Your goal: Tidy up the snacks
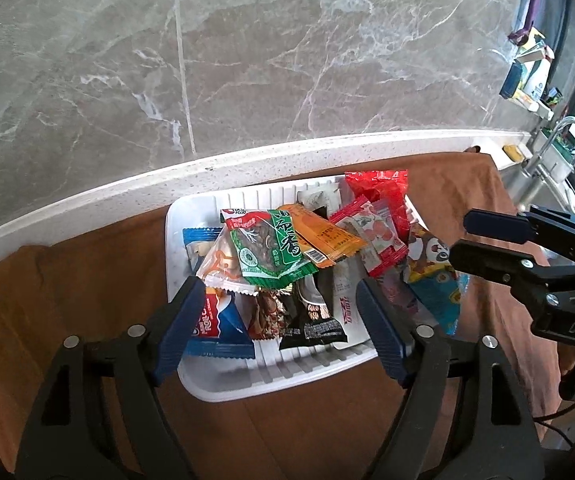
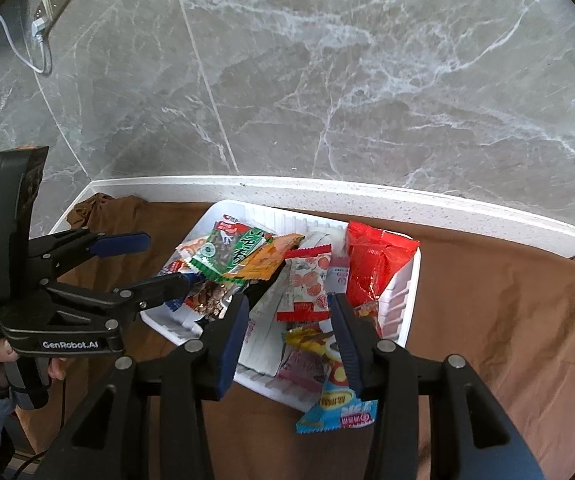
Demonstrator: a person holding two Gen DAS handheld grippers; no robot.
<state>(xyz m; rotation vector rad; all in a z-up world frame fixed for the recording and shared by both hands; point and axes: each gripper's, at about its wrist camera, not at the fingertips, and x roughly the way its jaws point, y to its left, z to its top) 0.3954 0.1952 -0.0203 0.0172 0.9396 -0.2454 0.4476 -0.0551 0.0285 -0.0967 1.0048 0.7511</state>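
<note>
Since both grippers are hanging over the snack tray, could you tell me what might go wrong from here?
The blue packet hangs over the tray rim onto the brown cloth, so a nudge may drop it out. The snacks are piled loosely; lifting the green packet could drag its neighbours. Both open grippers, left and right, sit close and might collide.

Black hand-held gripper [image 2: 155, 264], blue ribbed pads, silver screws, white "GenRobot.AI" lettering.
</note>
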